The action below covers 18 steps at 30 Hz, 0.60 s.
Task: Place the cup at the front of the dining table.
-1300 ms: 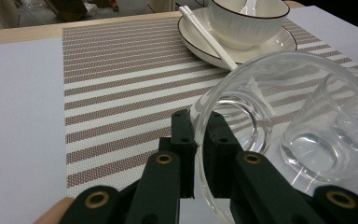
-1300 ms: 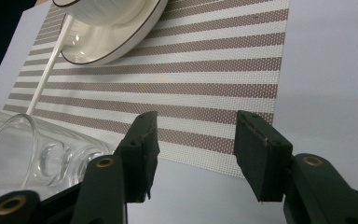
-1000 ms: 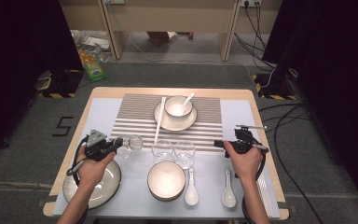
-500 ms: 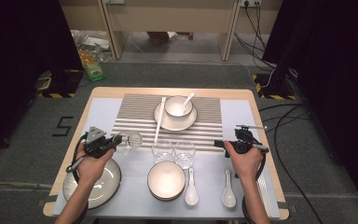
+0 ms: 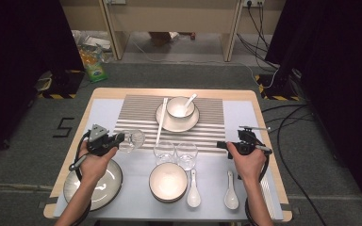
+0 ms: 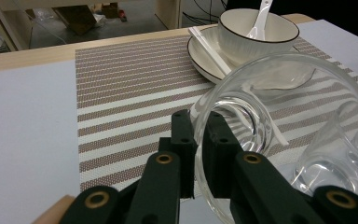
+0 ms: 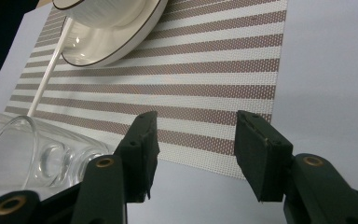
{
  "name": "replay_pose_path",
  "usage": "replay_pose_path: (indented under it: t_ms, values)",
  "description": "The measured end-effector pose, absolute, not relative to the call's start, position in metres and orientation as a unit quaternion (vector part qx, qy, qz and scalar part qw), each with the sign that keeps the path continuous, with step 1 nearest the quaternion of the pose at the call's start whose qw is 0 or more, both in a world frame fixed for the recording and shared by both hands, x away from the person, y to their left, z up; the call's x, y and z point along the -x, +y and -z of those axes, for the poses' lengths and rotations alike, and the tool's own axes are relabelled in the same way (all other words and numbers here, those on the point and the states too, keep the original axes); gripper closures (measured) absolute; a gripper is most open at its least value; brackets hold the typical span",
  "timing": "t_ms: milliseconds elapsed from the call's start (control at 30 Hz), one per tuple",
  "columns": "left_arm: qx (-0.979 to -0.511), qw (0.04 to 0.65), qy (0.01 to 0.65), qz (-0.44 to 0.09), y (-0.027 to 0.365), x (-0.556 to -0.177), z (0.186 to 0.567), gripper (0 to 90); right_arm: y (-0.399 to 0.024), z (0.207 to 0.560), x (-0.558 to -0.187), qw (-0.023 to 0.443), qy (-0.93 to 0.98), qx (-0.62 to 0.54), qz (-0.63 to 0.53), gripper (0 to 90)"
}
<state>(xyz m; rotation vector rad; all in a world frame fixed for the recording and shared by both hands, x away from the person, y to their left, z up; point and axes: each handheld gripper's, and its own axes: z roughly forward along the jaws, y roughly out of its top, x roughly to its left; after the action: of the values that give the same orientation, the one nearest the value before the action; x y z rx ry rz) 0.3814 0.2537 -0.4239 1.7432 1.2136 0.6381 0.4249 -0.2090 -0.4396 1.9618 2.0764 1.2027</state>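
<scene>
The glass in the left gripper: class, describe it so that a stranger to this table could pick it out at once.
Start at the striped placemat in the middle of the table and go to its near left corner. There a clear glass lies tipped on its side, its rim pinched in the left gripper. Two other glasses stand upright and free nearby.
</scene>
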Motion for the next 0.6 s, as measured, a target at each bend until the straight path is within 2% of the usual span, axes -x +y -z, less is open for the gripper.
replay_pose_path:
  t_ms: [600]
  values:
    - [-0.700, 0.448, 0.494, -0.257, 0.2549, -0.3874, 0.4242, 84.0, -0.2094, 0.4397, -0.4248, 0.022, 0.669, -0.633, -0.389, 49.9]
